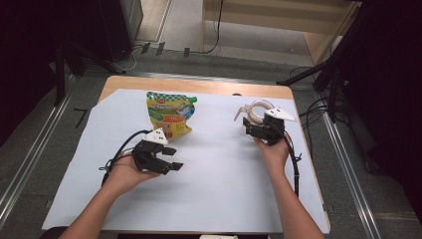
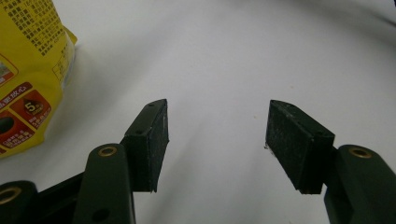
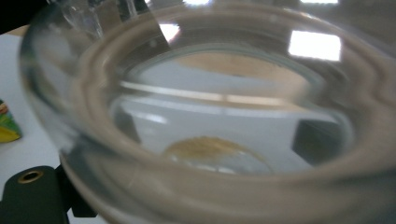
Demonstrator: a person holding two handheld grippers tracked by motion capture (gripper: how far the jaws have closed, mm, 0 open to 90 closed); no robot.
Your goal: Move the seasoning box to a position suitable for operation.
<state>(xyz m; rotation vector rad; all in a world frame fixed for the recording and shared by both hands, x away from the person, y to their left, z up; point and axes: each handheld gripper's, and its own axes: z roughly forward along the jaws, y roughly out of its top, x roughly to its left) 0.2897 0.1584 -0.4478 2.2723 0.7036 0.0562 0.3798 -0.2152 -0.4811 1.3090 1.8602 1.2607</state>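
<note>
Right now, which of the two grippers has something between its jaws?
The right gripper, at the far right of the paper: its jaws sit around a clear glass jug. The left gripper stands open over bare white paper, beside the yellow pouch.

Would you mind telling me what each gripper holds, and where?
Left gripper: nothing. Right gripper: apparently the glass jug, at its near wall; contact is unclear.

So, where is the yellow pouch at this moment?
In the high view the yellow pouch lies on the white sheet, left of the middle, just beyond the left gripper and apart from it. The left gripper view shows it at the left edge.
</note>
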